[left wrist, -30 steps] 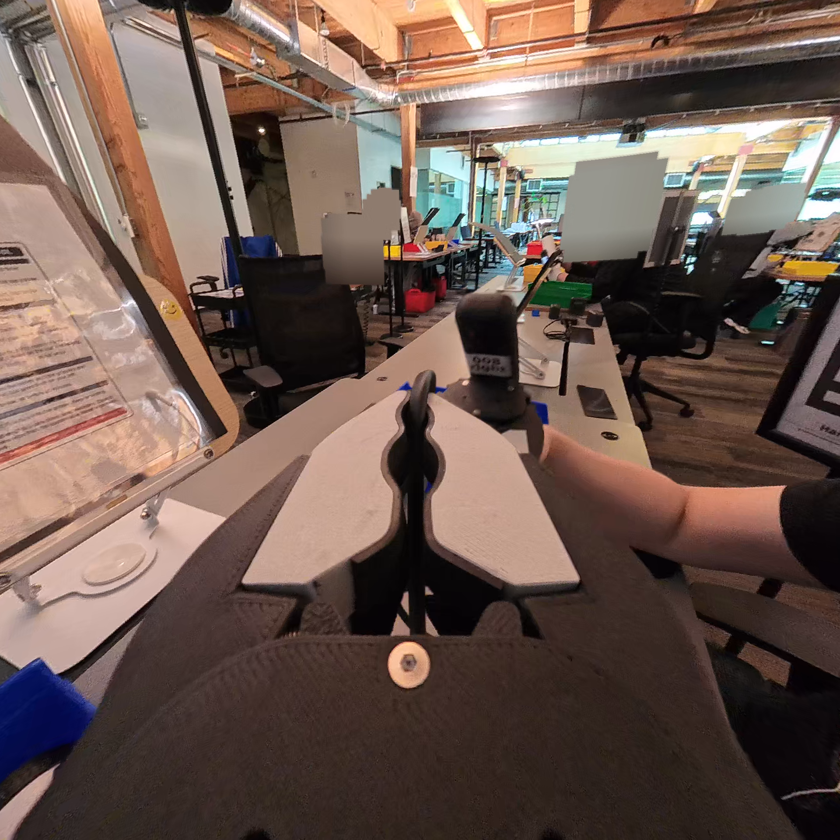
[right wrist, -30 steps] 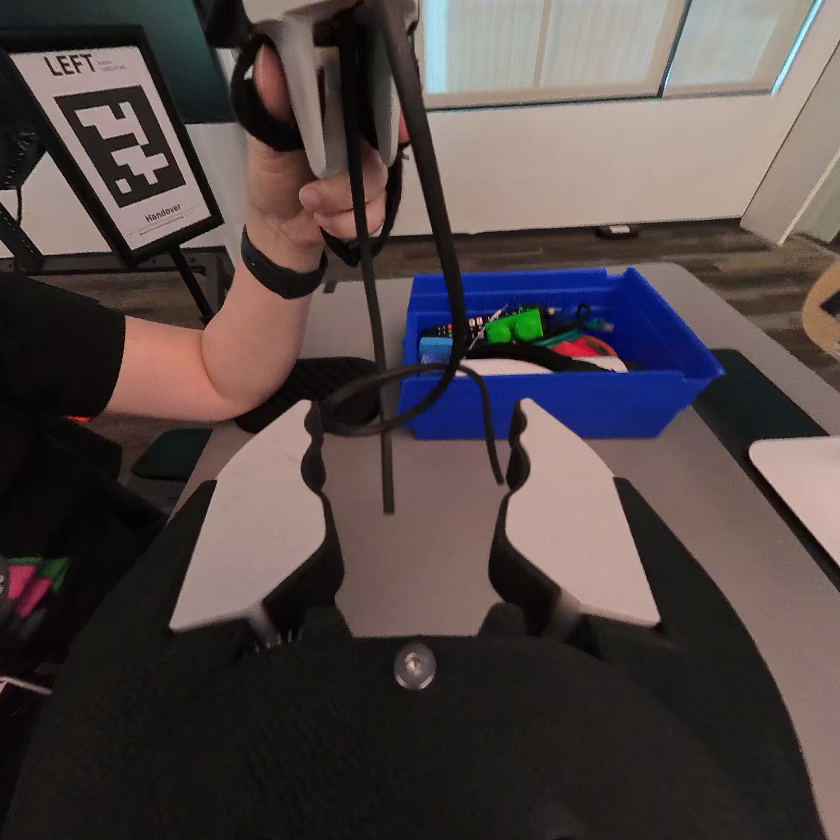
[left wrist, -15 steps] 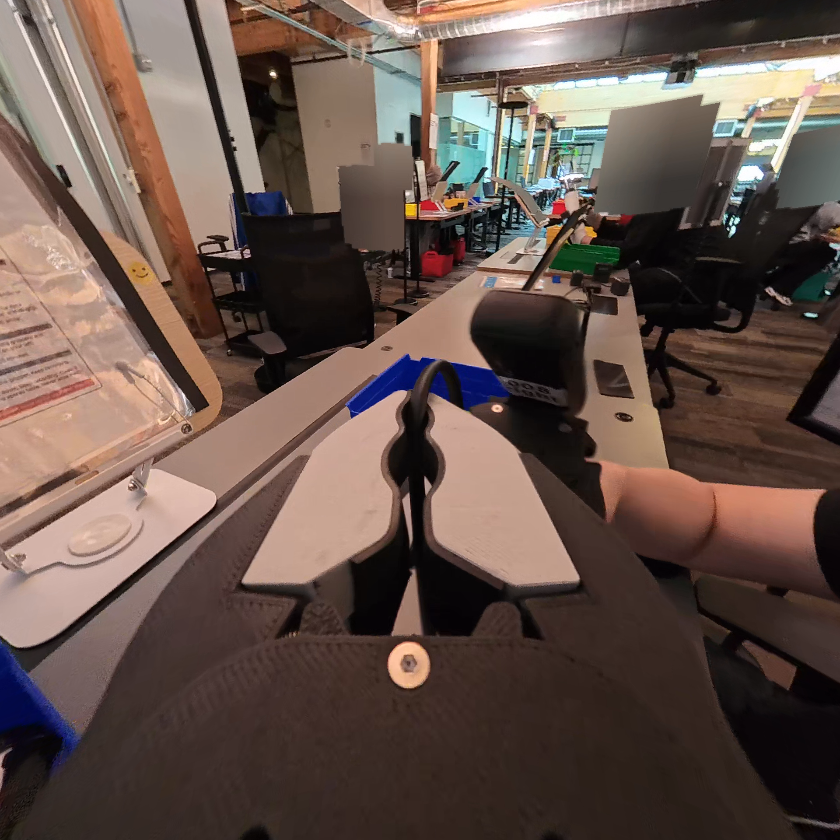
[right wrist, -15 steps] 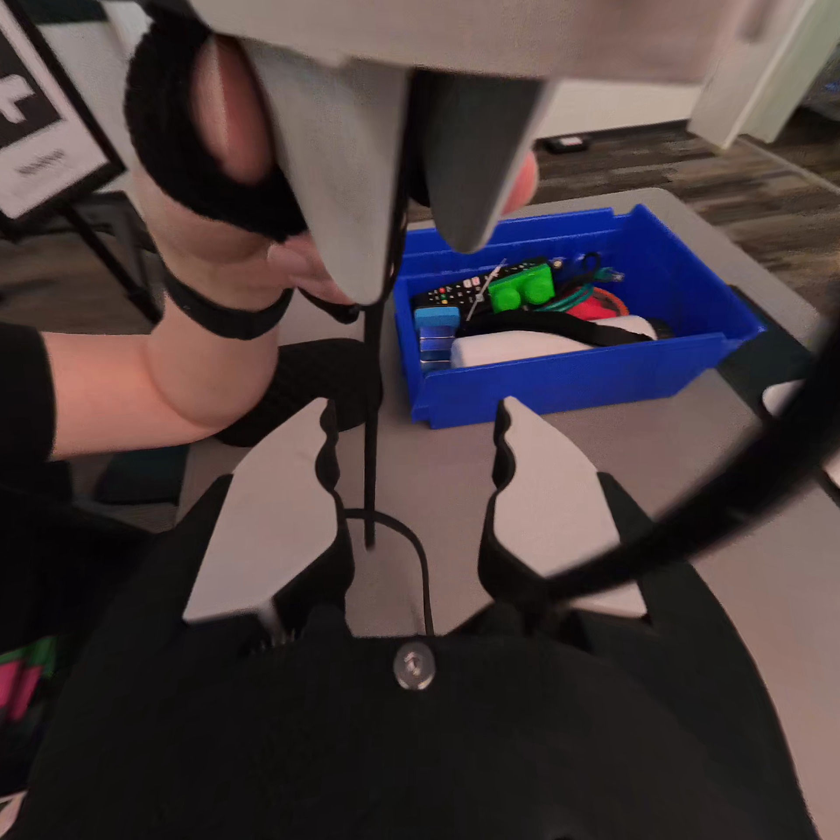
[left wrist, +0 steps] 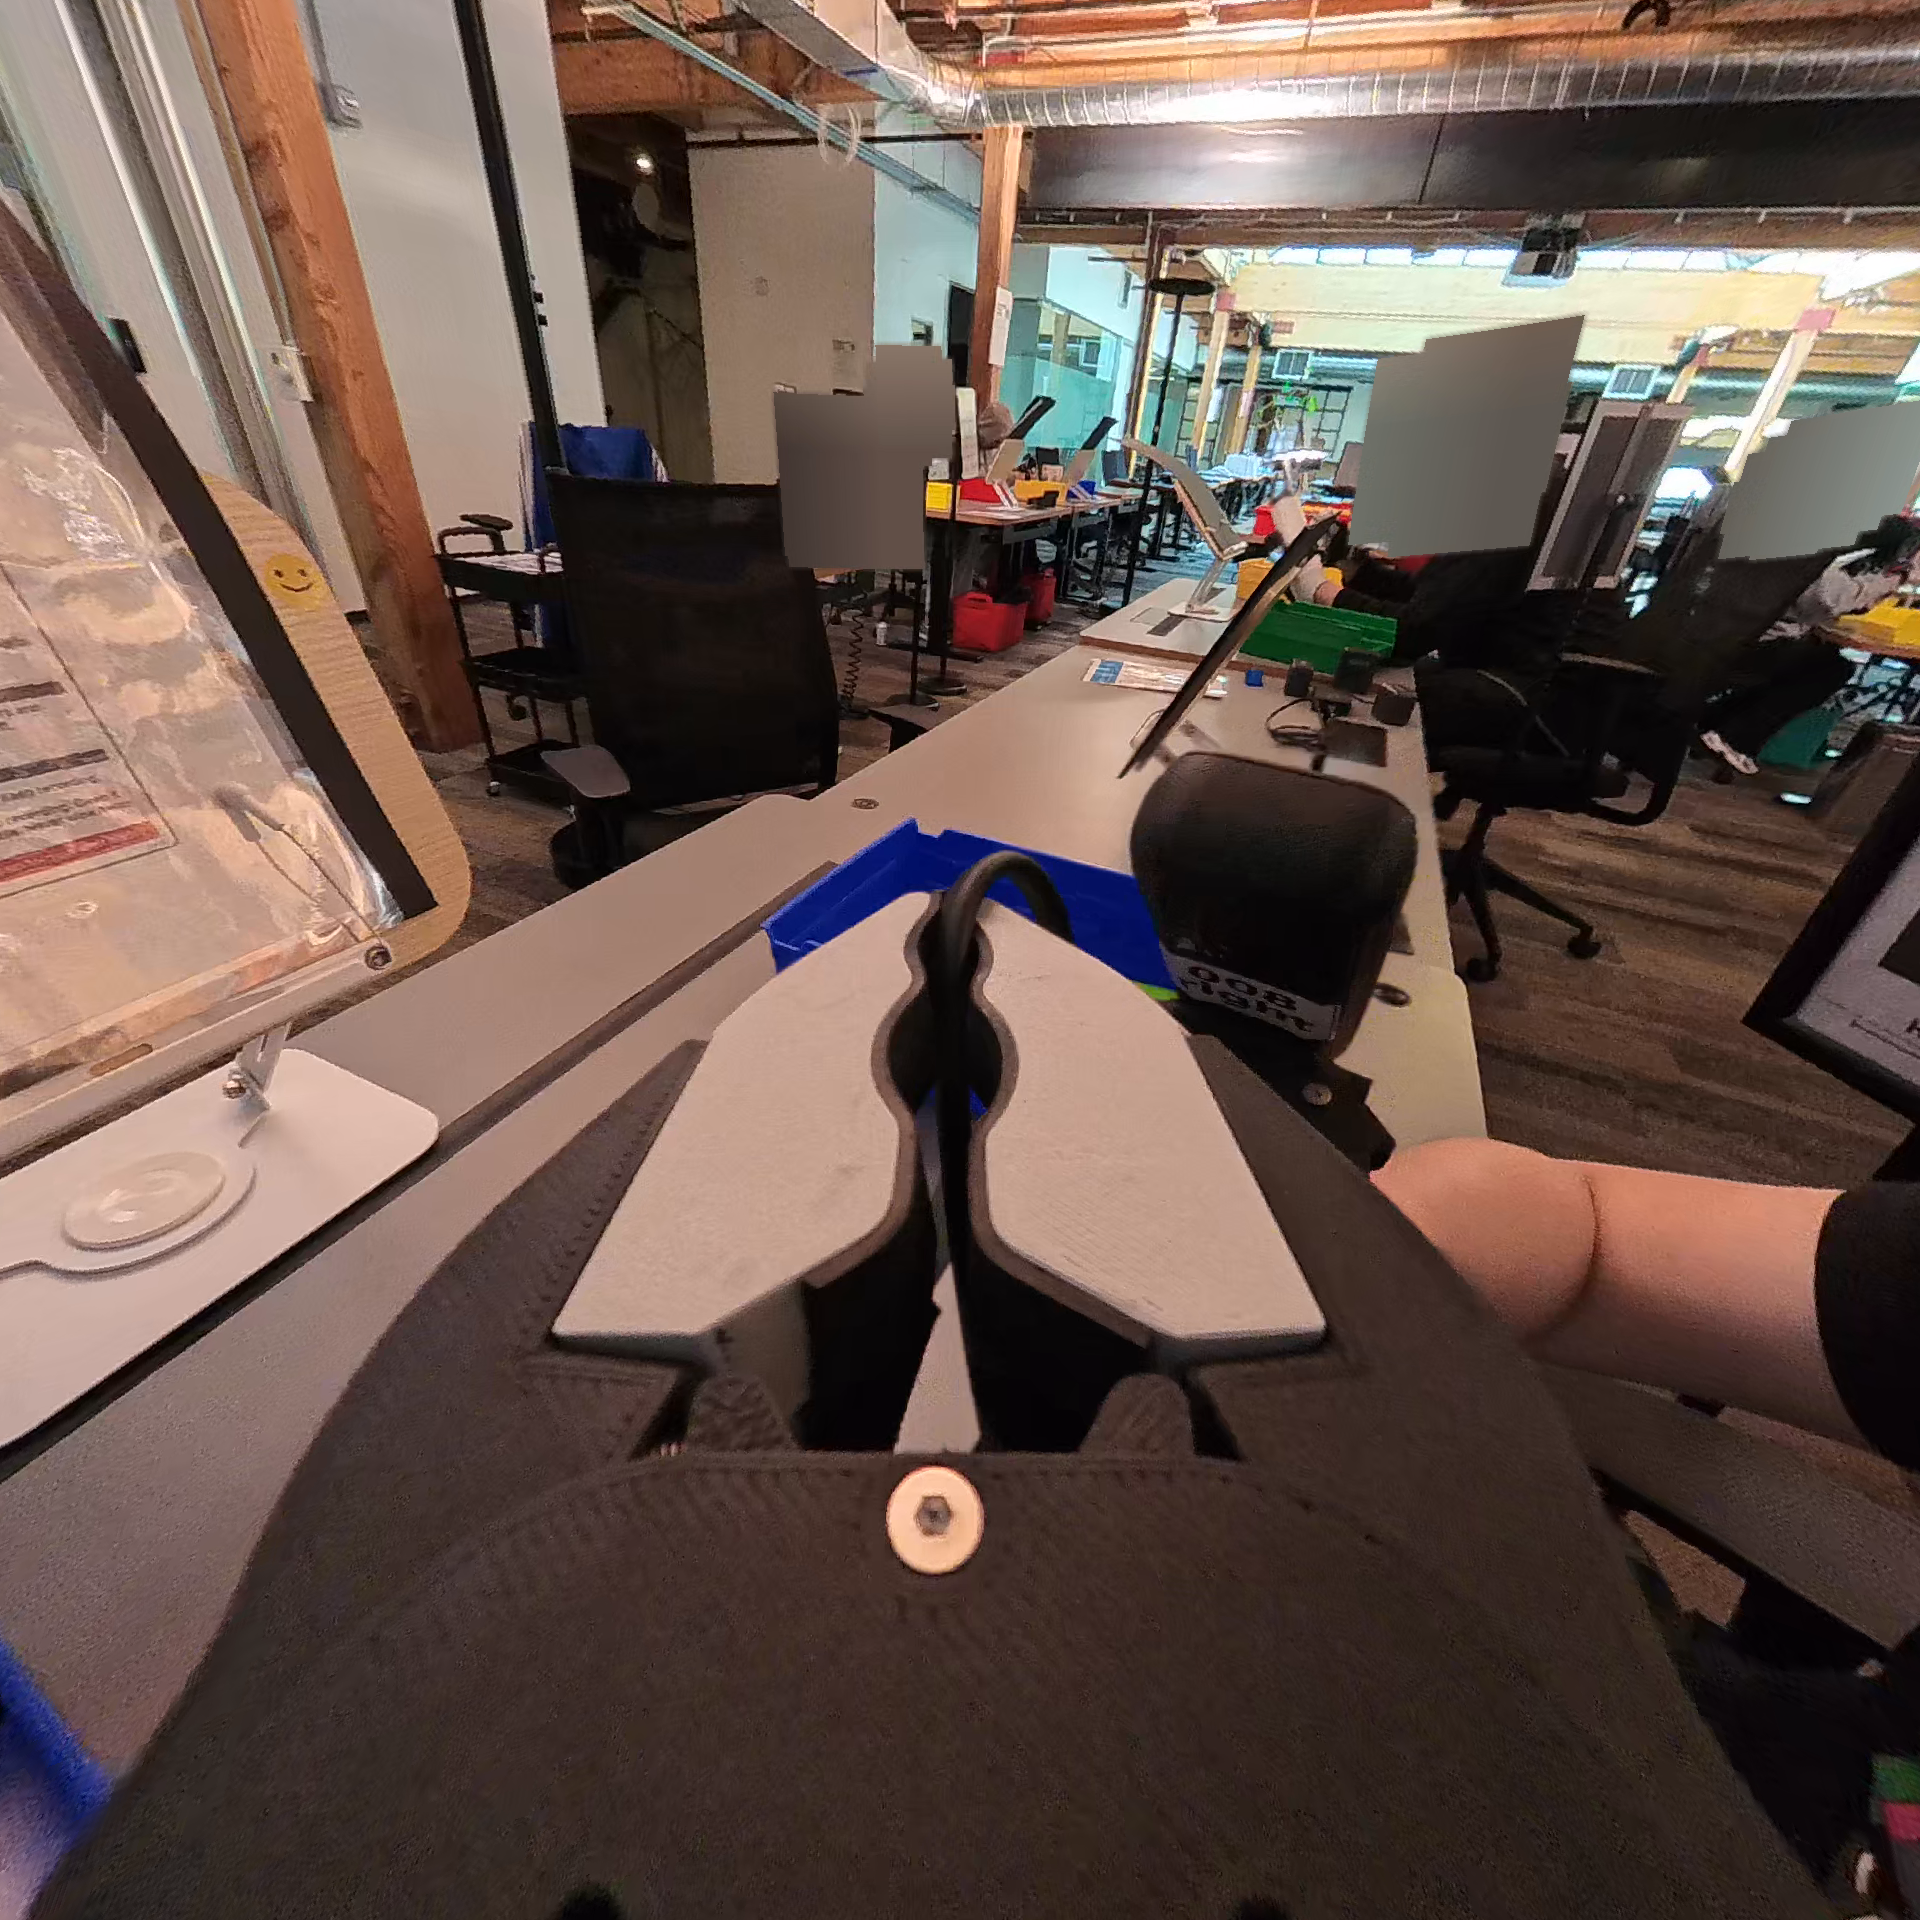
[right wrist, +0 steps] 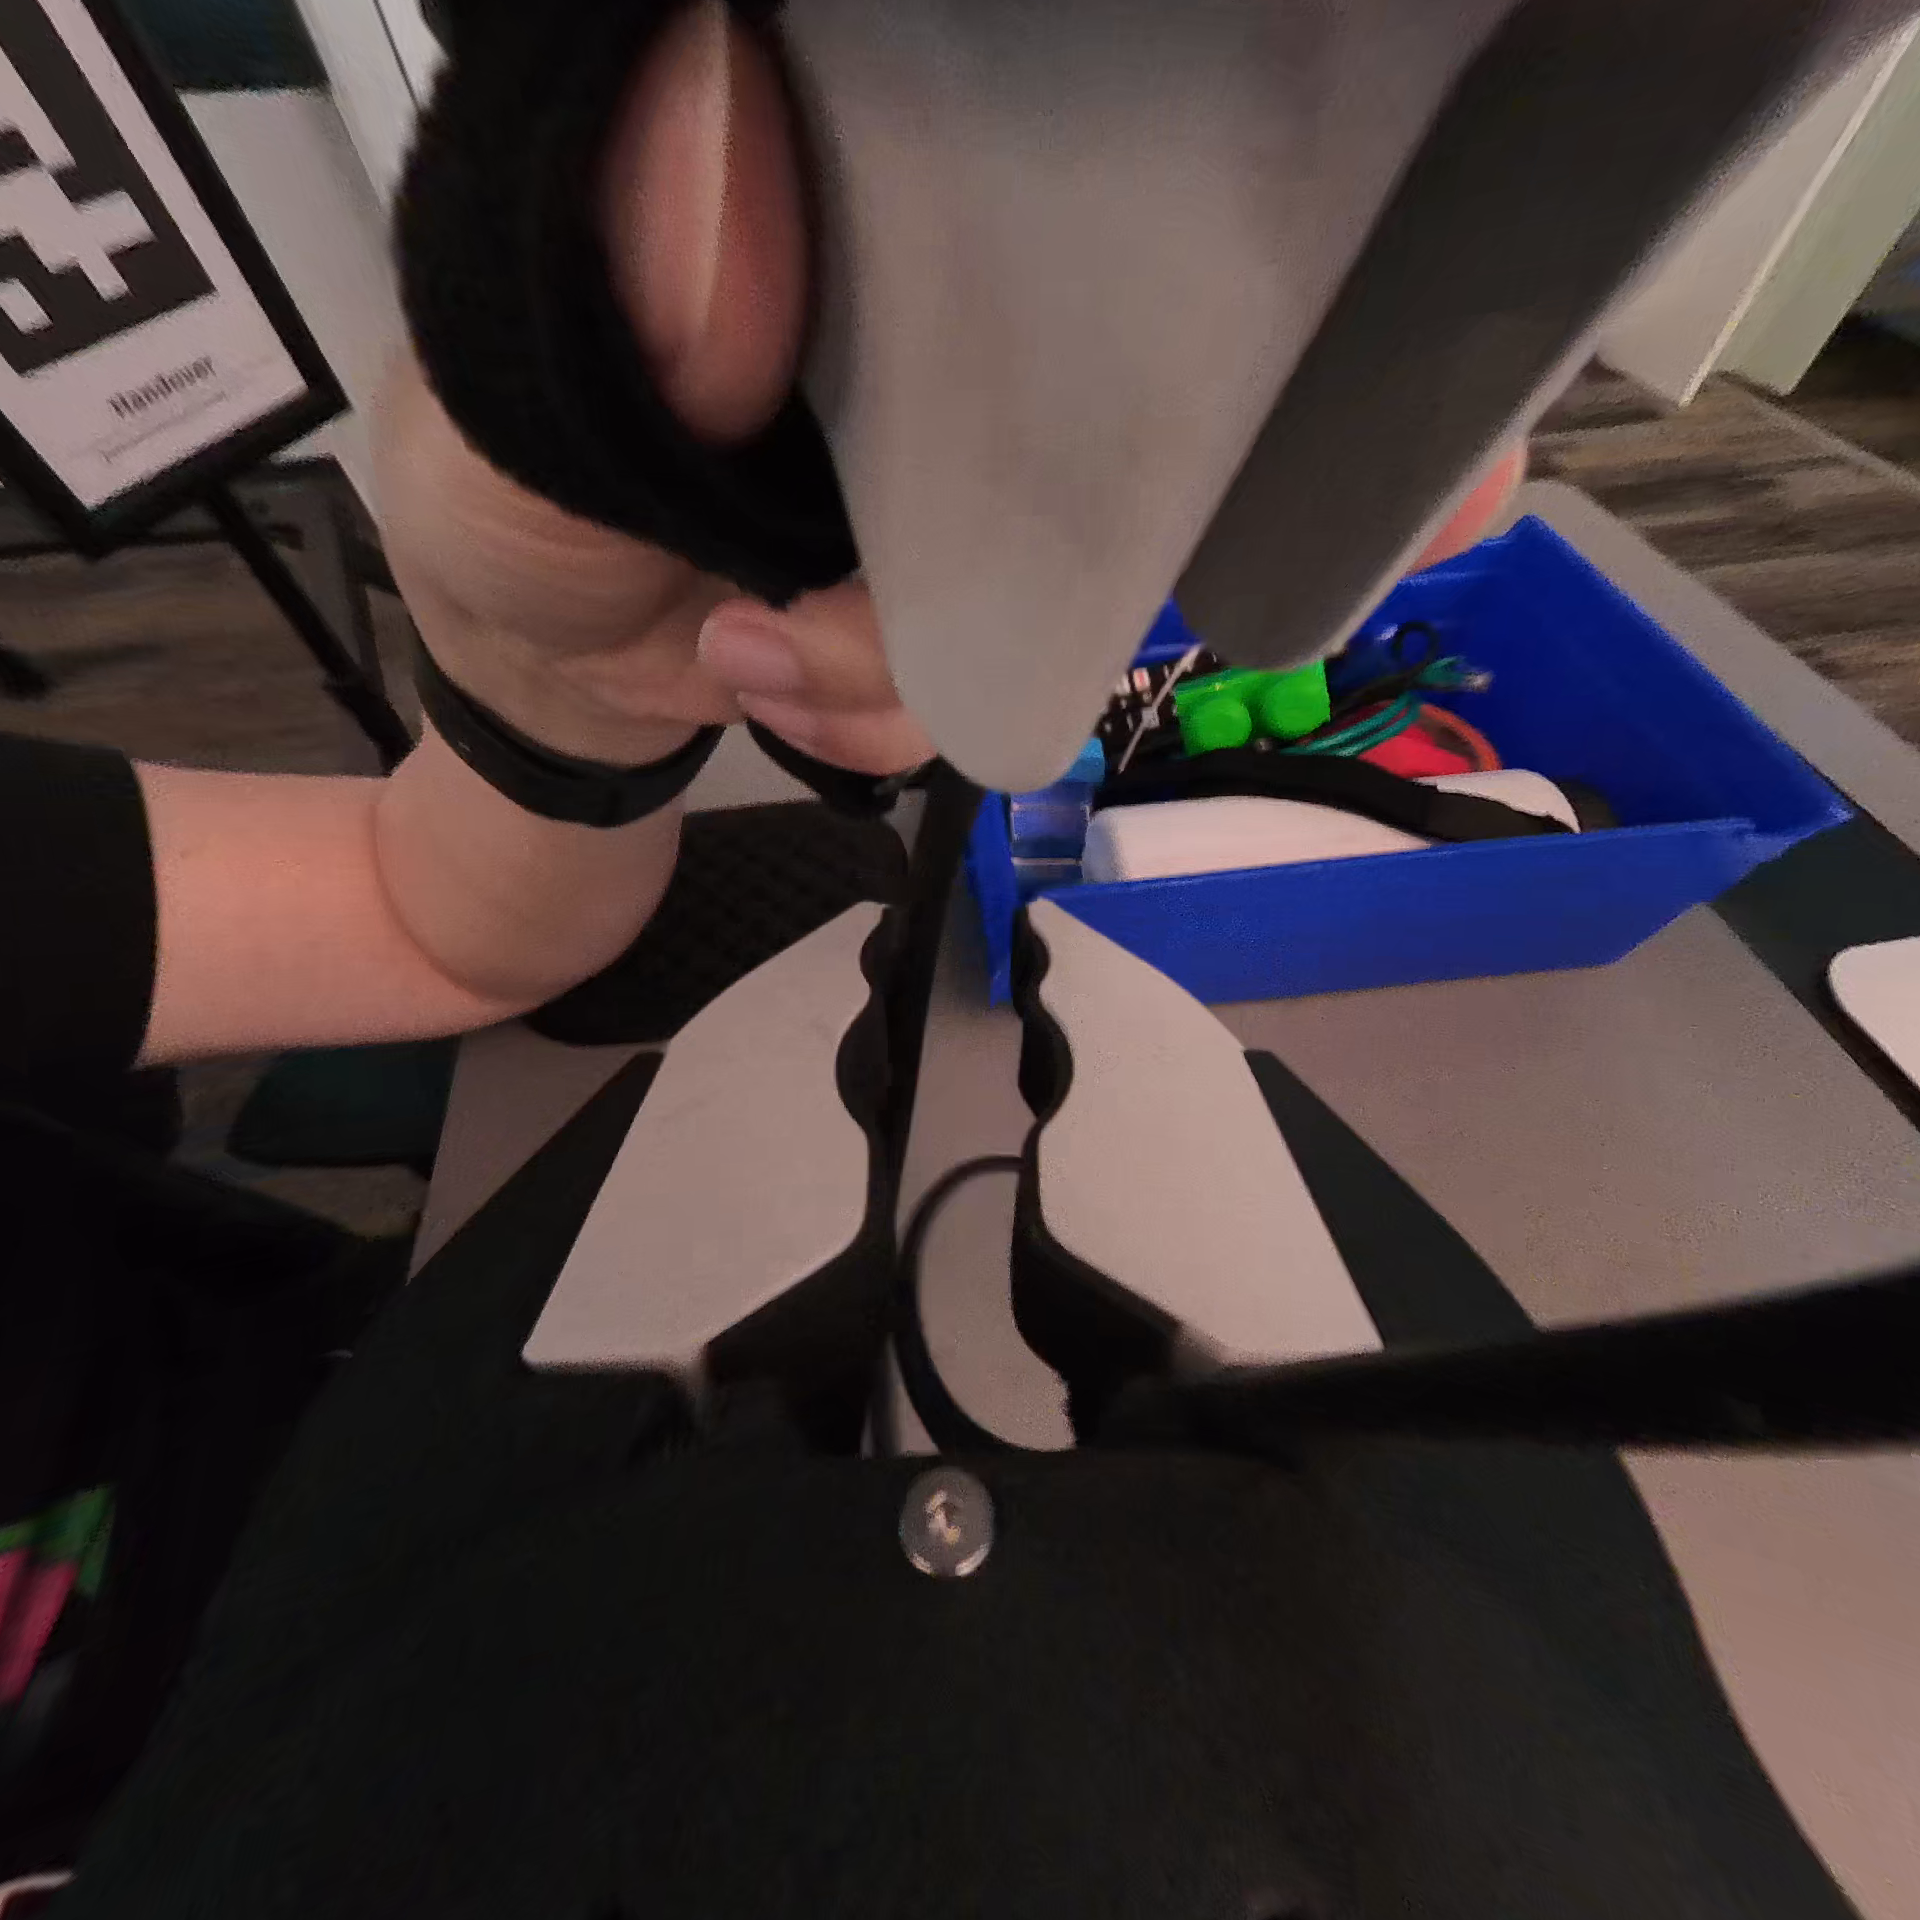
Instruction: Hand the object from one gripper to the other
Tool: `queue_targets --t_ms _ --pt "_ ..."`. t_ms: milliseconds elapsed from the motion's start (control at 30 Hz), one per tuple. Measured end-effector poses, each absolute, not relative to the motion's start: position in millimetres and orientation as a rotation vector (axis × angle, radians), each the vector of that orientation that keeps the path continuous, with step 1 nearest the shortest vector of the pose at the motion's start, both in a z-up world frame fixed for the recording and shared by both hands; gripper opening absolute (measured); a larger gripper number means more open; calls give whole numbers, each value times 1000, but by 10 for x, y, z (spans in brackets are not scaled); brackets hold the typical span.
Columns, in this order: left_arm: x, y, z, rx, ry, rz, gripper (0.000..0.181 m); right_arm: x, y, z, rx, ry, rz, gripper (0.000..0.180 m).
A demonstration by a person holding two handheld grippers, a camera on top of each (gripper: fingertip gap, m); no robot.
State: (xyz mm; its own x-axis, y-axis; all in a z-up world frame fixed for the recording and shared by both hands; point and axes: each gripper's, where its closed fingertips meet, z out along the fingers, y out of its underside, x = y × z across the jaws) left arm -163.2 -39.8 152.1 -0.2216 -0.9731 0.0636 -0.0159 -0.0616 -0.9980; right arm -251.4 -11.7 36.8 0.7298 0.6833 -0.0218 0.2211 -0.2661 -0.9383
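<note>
Left wrist view: we see the left gripper [left wrist: 951, 956] clamped on a black cable [left wrist: 1003, 883] looping over its tips. Right gripper [right wrist: 951, 956] sits below, fingers apart, cable [right wrist: 914, 977] hanging between them against the left finger. Blue bin [right wrist: 1455, 914] beyond on the table [right wrist: 1558, 1122].

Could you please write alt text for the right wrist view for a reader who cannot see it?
A thin black cable hangs from the left gripper close overhead into the gap between the right gripper's open jaws. Behind, a blue bin of assorted items sits on a grey table.
</note>
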Motion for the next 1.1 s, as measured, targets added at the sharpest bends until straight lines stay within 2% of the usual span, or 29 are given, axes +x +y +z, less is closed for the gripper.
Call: queue_targets --t_ms 167,267,433,500,667,733,933,1100 --pt "-1702 -304 1572 -1113 1332 -1354 6 -2351 -179 421 -1883 -729 472 14" --pt "-1717 -297 1571 -1098 1351 -1357 0 -2236 -245 528 -1900 -689 544 12" --pt "-1663 -300 1534 -1119 1350 -1403 0 -2153 -335 502 -1953 -706 617 14" --pt "-1657 -312 1550 -1109 1339 -1414 0 -2142 -311 505 -1934 -719 588 21" --pt "-1724 -287 1645 -1077 1297 -1420 0 -2113 -243 553 -1866 -729 512 50" --pt "-1753 -273 1676 -1073 1285 -1424 0 -2087 -231 559 -1868 -717 507 53" --pt "-1844 -236 1773 -1051 1249 -1438 0 -1965 -112 600 -1825 -648 426 81" --pt "-1867 -204 1780 -1060 1245 -1418 0 -1982 -114 601 -1817 -665 409 73"
